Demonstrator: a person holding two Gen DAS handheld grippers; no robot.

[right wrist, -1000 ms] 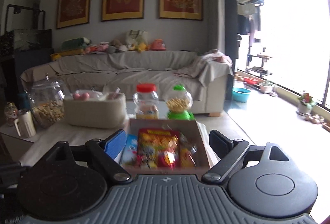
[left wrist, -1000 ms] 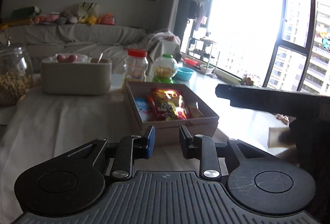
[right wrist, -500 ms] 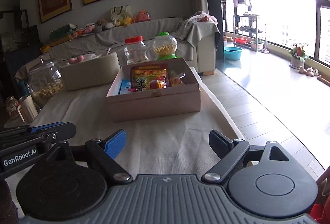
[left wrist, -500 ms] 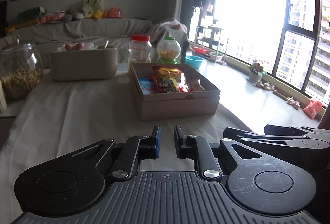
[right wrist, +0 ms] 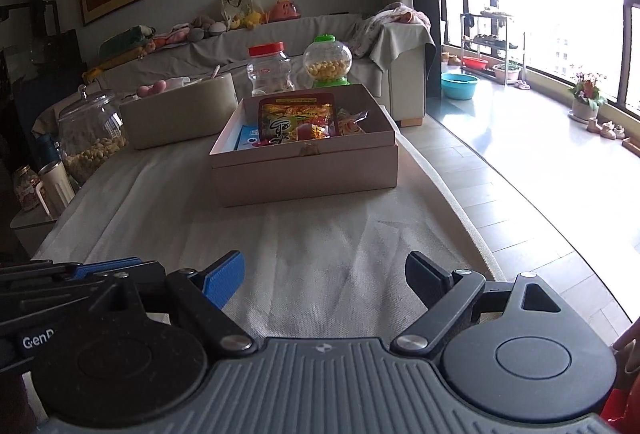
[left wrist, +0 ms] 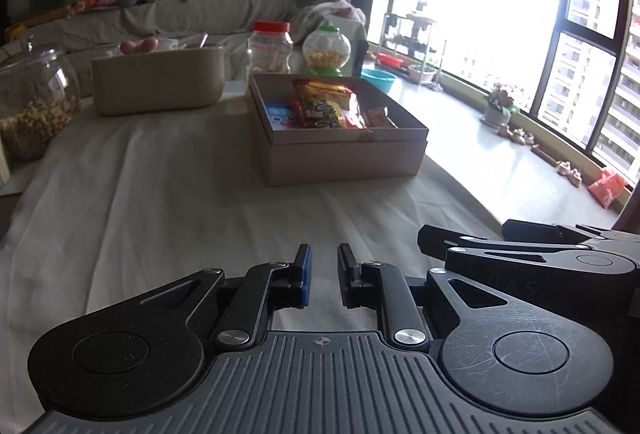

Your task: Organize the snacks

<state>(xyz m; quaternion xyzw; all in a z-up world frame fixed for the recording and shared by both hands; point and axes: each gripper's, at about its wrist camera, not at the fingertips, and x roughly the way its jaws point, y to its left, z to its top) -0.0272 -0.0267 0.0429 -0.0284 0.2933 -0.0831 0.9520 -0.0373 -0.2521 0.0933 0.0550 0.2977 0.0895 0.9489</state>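
Apparently both grippers hung empty w/ the snack box [right wrist: 308, 158] well ahead on the cloth, long side facing them, roughly centred for the wide-open right gripper [right wrist: 324, 276], slightly right of the nearly-closed left gripper [left wrist: 324, 274].

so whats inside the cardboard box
The cardboard box holds snack packets: a big red-yellow packet, a blue packet, smaller wrappers. Anything beneath them is hidden.
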